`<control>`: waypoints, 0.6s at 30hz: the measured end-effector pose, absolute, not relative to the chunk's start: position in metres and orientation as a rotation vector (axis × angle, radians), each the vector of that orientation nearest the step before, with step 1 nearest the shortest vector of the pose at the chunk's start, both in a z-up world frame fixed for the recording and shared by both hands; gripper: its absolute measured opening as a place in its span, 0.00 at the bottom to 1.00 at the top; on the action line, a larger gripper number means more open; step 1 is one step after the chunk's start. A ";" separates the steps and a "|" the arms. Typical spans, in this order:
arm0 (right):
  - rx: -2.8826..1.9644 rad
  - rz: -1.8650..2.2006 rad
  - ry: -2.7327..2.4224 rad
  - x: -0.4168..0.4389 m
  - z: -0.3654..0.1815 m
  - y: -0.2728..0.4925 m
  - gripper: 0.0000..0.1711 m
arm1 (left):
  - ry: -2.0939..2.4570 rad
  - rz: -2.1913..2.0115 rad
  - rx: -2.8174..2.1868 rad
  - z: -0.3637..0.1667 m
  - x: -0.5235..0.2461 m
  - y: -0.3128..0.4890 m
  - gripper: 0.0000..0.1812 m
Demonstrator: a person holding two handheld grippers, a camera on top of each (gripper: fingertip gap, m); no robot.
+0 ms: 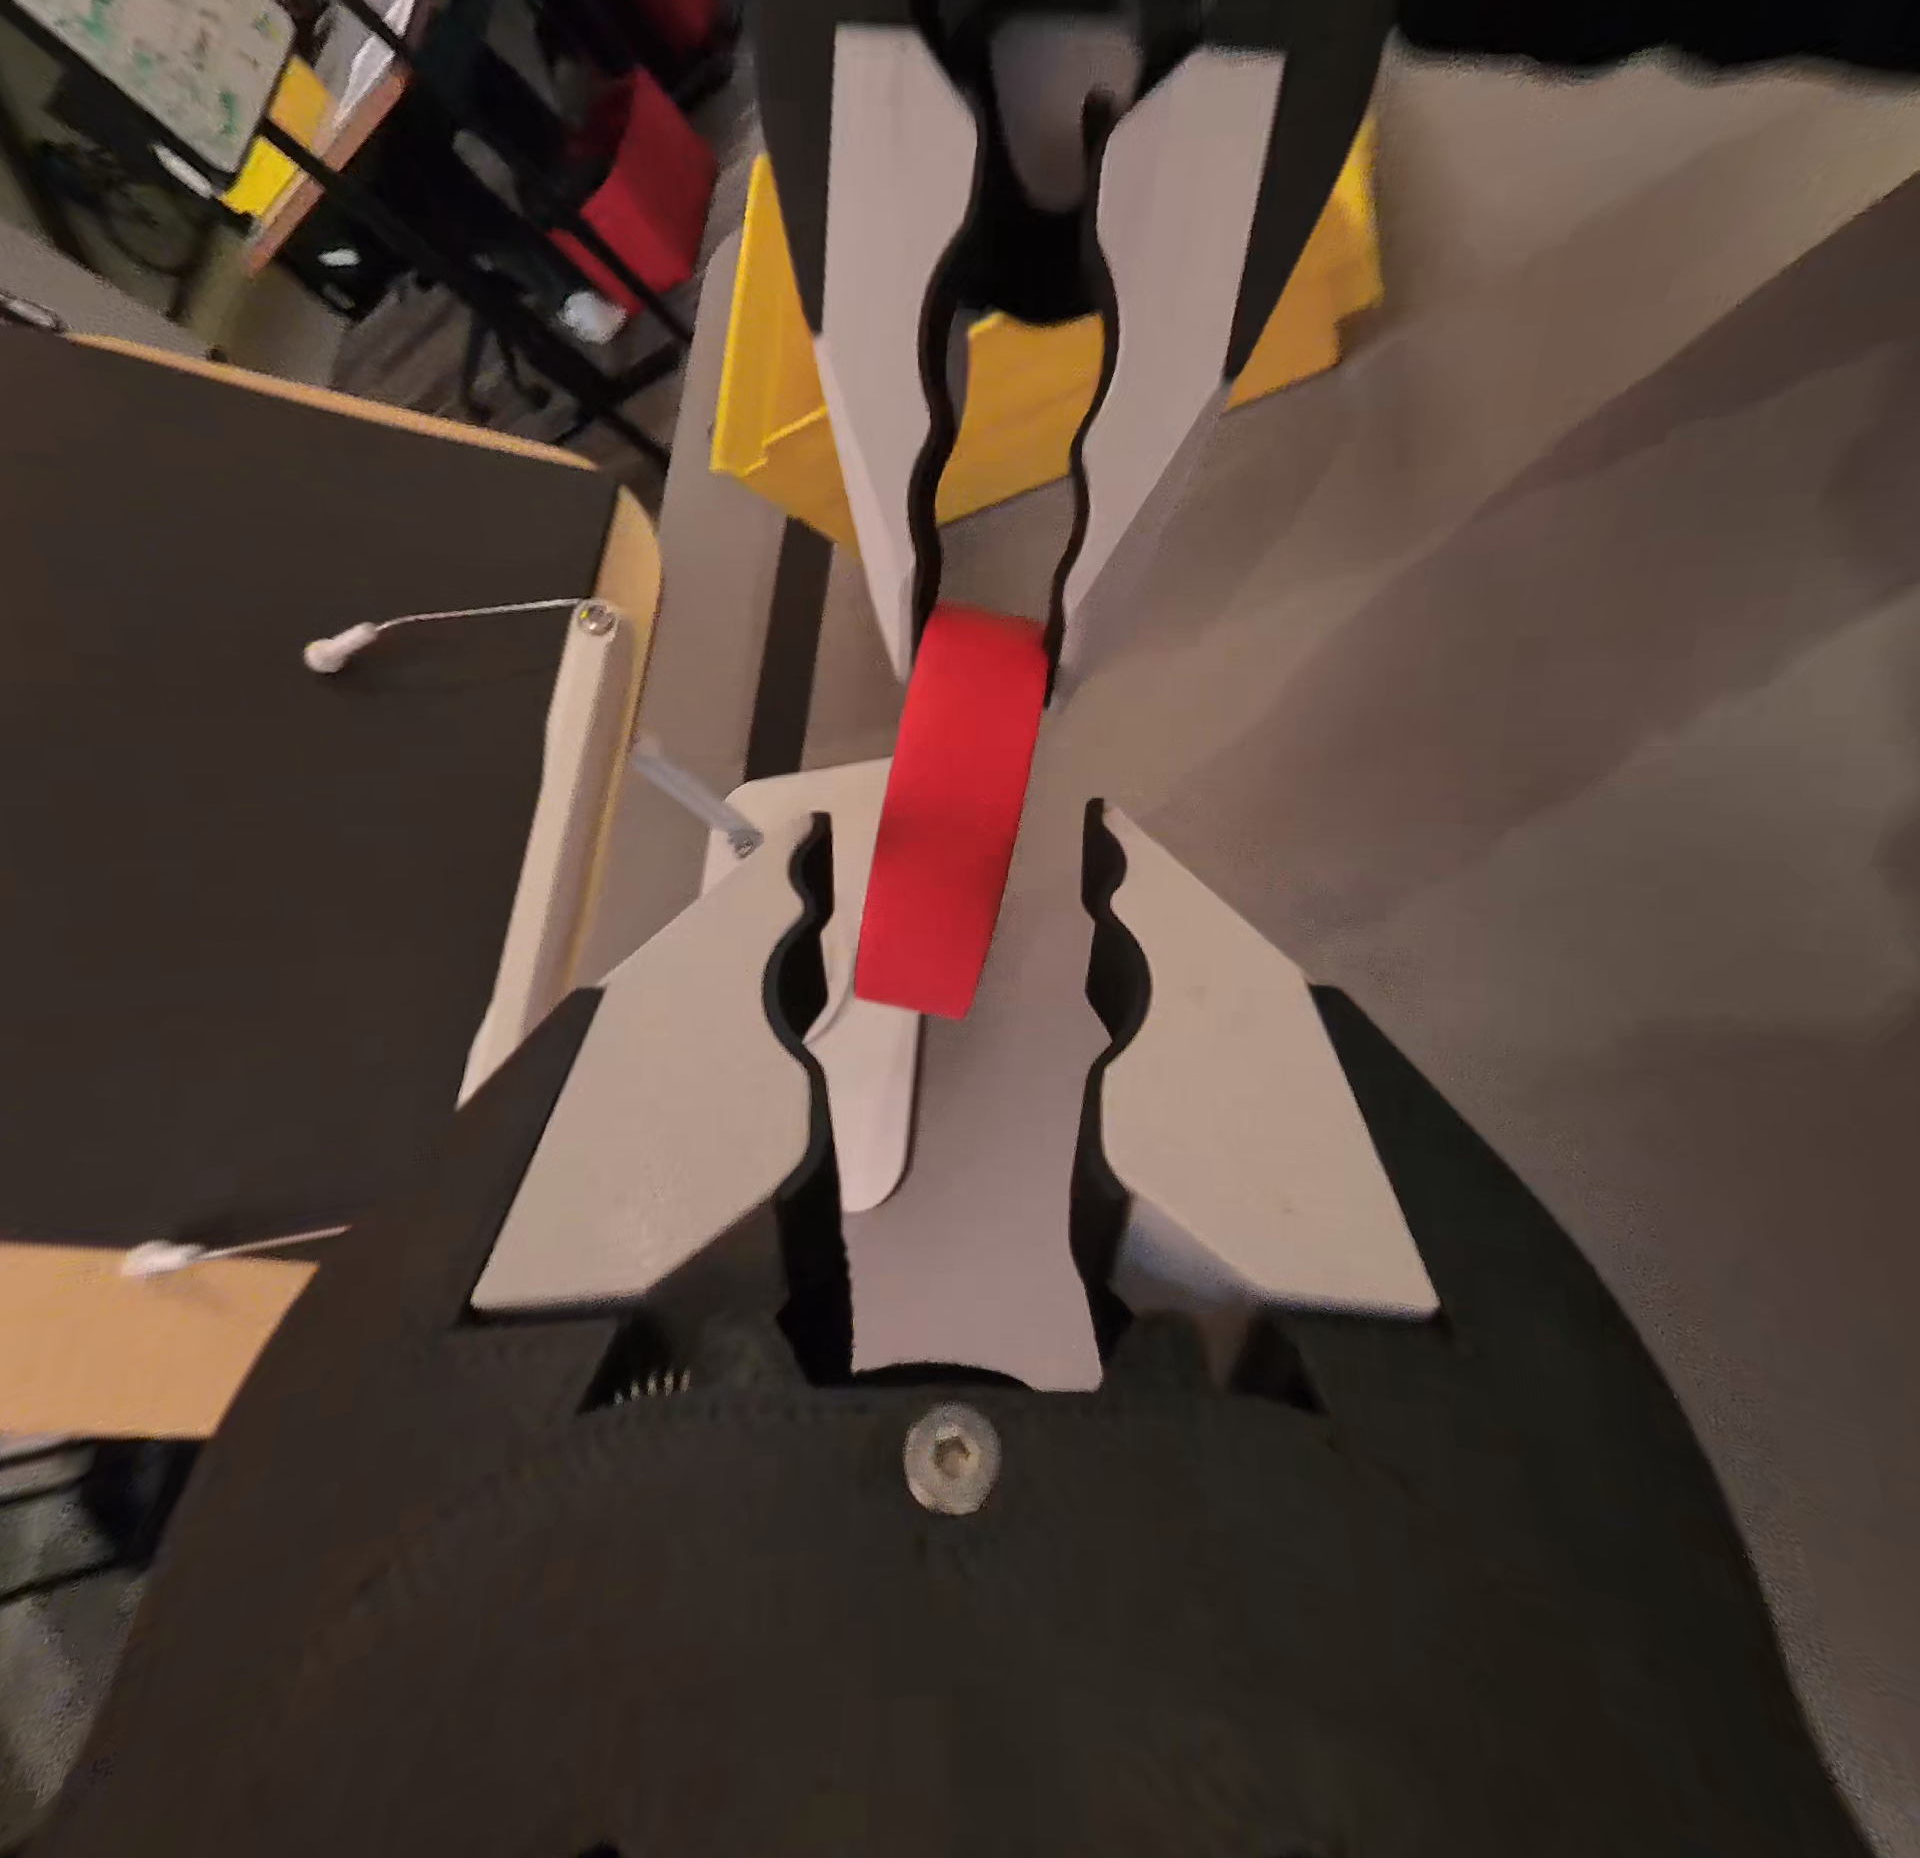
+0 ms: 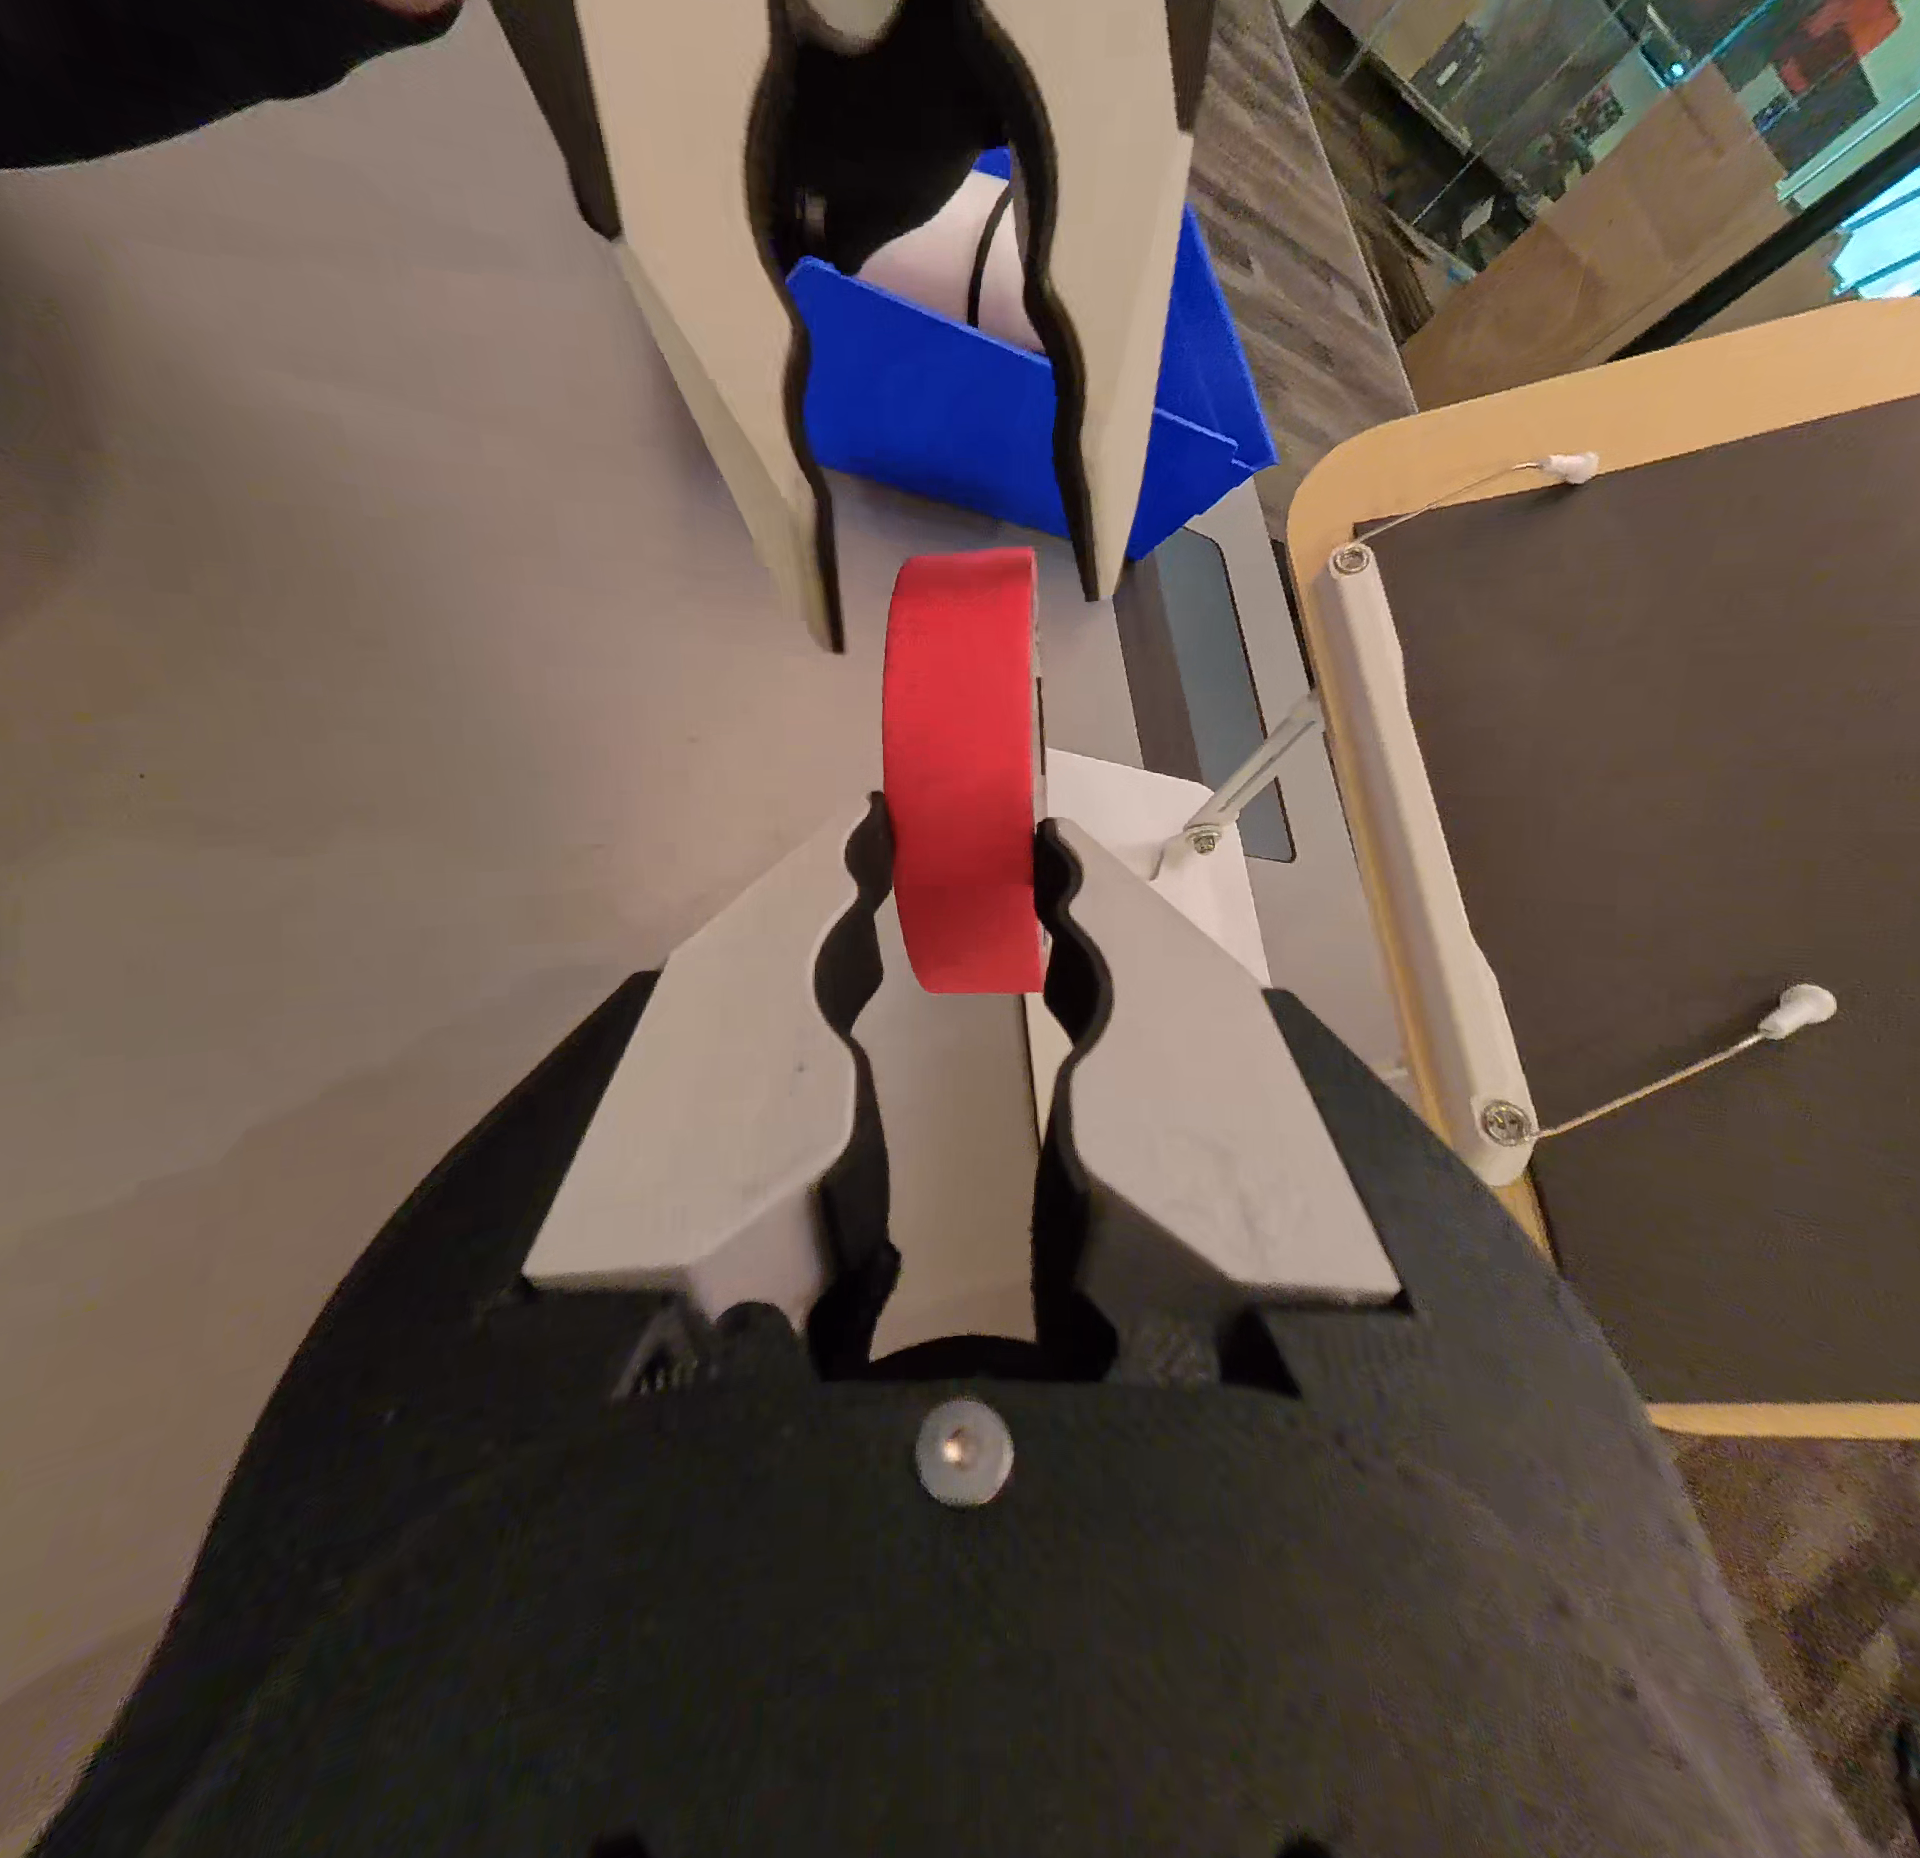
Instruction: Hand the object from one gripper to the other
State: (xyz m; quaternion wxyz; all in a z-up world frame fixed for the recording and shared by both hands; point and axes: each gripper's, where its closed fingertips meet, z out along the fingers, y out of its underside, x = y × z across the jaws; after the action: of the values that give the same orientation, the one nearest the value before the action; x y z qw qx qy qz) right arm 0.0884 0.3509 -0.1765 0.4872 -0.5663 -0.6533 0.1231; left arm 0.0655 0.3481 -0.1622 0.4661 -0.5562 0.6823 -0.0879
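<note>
A red roll of tape hangs edge-on in the air between the two grippers. In the right wrist view, my right gripper is shut on the lower half of the roll, its black pads pressed against both flat sides. In the left wrist view, the right gripper comes in from the top and holds the roll's far end. My left gripper is open, with its fingers either side of the roll's near end and a gap on both sides. It also shows in the right wrist view, facing mine.
A grey tabletop lies below. A yellow bin stands behind the right gripper and a blue bin behind the left one. A dark board with a wooden rim and wire hooks sits beside the table. A dark sleeve shows at the top left.
</note>
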 end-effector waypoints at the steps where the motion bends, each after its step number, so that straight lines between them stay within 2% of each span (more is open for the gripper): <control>1: -1.379 0.293 -1.595 0.089 -0.177 0.351 0.15 | 1.675 -0.170 -1.371 -0.165 0.065 0.353 0.25; 5: -1.380 0.262 -1.613 0.090 -0.178 0.350 0.15 | 1.704 -0.139 -1.366 -0.174 0.068 0.356 0.15; 11: -1.342 0.251 -1.610 0.086 -0.174 0.348 0.15 | 1.737 -0.134 -1.388 -0.180 0.065 0.354 0.14; 13: -1.326 0.251 -1.596 0.086 -0.168 0.346 0.26 | 1.747 -0.199 -1.390 -0.180 0.065 0.349 0.14; 18: -1.287 0.376 -1.559 0.091 -0.148 0.334 0.26 | 1.769 -0.300 -1.421 -0.181 0.056 0.342 0.14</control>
State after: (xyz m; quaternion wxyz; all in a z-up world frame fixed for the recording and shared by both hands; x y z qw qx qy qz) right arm 0.0911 0.3342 -0.1484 0.5162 -0.5361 -0.6493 0.1567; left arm 0.0562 0.3421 -0.1815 0.4138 -0.5652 0.7036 -0.1195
